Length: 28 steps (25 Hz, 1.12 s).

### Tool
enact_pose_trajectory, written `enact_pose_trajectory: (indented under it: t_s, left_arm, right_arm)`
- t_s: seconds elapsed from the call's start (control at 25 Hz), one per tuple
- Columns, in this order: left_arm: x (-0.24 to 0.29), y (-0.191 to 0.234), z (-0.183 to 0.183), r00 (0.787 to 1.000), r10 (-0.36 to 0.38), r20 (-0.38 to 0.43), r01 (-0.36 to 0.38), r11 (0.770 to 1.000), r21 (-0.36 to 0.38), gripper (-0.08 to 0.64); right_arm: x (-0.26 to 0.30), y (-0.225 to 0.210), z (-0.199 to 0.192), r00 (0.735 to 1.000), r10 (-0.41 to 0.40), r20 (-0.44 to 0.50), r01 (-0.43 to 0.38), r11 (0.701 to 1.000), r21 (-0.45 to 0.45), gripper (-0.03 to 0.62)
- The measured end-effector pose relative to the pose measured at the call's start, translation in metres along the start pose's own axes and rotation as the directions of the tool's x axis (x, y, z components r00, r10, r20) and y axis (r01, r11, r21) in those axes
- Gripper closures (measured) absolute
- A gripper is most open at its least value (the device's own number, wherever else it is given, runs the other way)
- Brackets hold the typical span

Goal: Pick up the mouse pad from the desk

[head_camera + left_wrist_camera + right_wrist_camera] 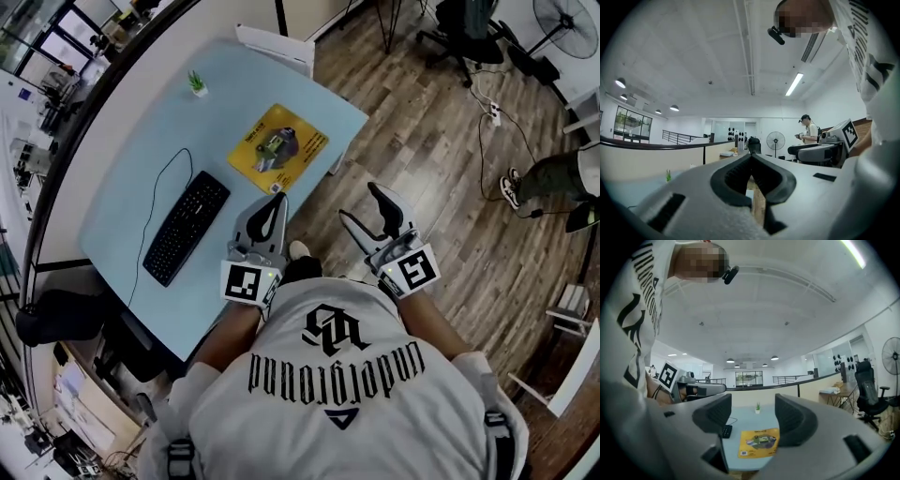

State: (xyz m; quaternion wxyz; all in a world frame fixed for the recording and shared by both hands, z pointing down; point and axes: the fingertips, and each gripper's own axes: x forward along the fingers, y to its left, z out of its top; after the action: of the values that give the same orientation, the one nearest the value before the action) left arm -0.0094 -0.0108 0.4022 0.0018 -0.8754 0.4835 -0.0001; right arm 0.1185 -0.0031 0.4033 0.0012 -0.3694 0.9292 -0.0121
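The yellow mouse pad (pixel 277 142) with a dark picture lies flat near the right edge of the pale blue desk (pixel 141 150). In the right gripper view the mouse pad (pixel 759 442) shows between the jaws, some way ahead. My left gripper (pixel 277 202) is held level at the desk's near edge, just short of the pad, and its jaws meet at the tips with nothing in them (pixel 751 158). My right gripper (pixel 364 208) hangs over the wooden floor to the right of the desk, its jaws apart and empty (pixel 753 414).
A black keyboard (pixel 186 227) with its cable lies left of the pad, and a small potted plant (pixel 197 84) stands at the desk's far side. A white chair (pixel 277 42) stands beyond the desk. An office chair (pixel 469 28), a fan (pixel 567 23) and a person's legs (pixel 548 178) are on the right.
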Motion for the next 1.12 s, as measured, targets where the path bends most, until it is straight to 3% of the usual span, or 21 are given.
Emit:
enact_pose_trajectory:
  t_s: [0.24, 0.64, 1.12]
  left_arm:
    - [-0.001, 0.057, 0.008, 1.0, 0.026, 0.007, -0.026, 1.0, 0.013, 0.552]
    - [-0.03, 0.125, -0.001, 0.989, 0.148, -0.011, -0.149, 0.989, -0.022, 0.552]
    - [-0.029, 0.165, -0.008, 0.939, 0.343, -0.035, -0.344, 0.939, -0.025, 0.552]
  right_arm:
    - [0.065, 0.005, 0.013, 0.999, 0.037, 0.015, -0.037, 0.999, -0.02, 0.299]
    - [0.141, 0.029, 0.008, 0.987, 0.159, 0.001, -0.159, 0.987, 0.005, 0.298]
    - [0.209, 0.021, 0.009, 0.932, 0.362, 0.005, -0.362, 0.932, 0.024, 0.291]
